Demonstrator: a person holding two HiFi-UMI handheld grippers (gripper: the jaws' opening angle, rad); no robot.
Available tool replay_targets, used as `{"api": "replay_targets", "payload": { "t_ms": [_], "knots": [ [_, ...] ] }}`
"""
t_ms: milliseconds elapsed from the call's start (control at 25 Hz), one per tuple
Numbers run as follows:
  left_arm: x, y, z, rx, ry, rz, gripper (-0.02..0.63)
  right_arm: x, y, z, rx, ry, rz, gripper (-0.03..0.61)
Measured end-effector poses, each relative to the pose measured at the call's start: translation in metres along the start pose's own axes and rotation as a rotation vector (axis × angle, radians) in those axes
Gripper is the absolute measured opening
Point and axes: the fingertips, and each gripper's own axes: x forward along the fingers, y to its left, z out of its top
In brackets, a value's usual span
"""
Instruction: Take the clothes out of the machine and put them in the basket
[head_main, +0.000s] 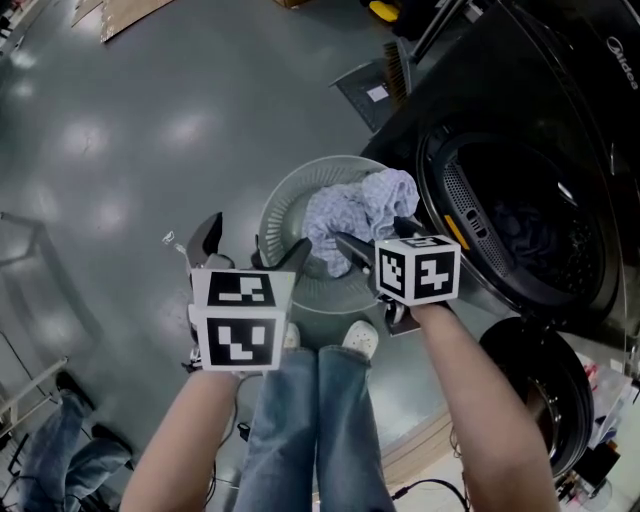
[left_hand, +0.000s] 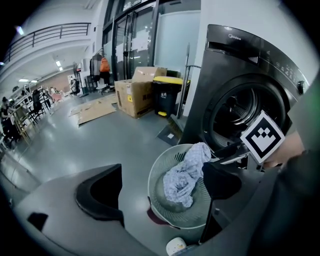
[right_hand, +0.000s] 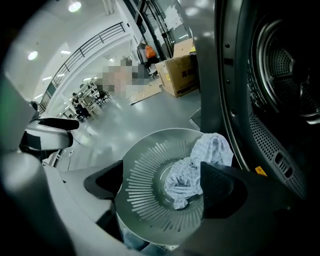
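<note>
Left claw (head_main: 252, 248) and right claw (head_main: 375, 238) apart, empty, at basket (head_main: 285, 200) in frame centre. Pale cloth (head_main: 350, 215) inside, draped over rim nearest machine (head_main: 560, 120); might slip out if snagged on next reach.

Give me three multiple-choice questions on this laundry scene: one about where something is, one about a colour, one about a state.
1. Where is the light cloth?
A) in the basket
B) on a shelf
C) on a table

2. What colour is the machine?
A) white
B) dark grey
C) red

3. How is the right gripper?
A) shut on the cloth
B) open, empty
C) out of view

Answers:
1. A, it lies in the basket, one end over the rim.
2. B, its front is dark grey.
3. B, its jaws stand apart above the basket, touching nothing.
</note>
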Motion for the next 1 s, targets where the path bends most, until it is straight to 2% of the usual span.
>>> {"api": "replay_targets", "payload": {
  "t_ms": [360, 560, 760, 800, 880, 920, 1000],
  "knots": [
    [0.033, -0.007, -0.013, 0.009, 0.036, -0.021, 0.511, 0.02, -0.064, 0.01, -0.076, -0.05, -0.174, 0.46],
    [0.06, -0.013, -0.019, -0.012, 0.04, -0.02, 0.511, 0.035, -0.113, 0.015, -0.173, -0.057, -0.318, 0.46],
    [0.077, -0.017, -0.021, 0.007, 0.025, -0.028, 0.495, 0.048, -0.133, 0.027, -0.199, -0.091, -0.345, 0.442],
    [0.08, -0.016, -0.021, 0.008, 0.024, -0.026, 0.492, 0.048, -0.135, 0.029, -0.193, -0.102, -0.354, 0.388],
    [0.084, -0.015, -0.019, 0.005, 0.018, -0.02, 0.478, 0.047, -0.138, 0.032, -0.17, -0.112, -0.366, 0.169],
    [0.085, -0.015, -0.018, 0.001, 0.014, -0.017, 0.467, 0.047, -0.137, 0.031, -0.151, -0.112, -0.356, 0.089],
    [0.085, -0.016, -0.016, -0.01, 0.005, -0.012, 0.442, 0.048, -0.127, 0.027, -0.107, -0.111, -0.294, 0.064]
  ]
}}
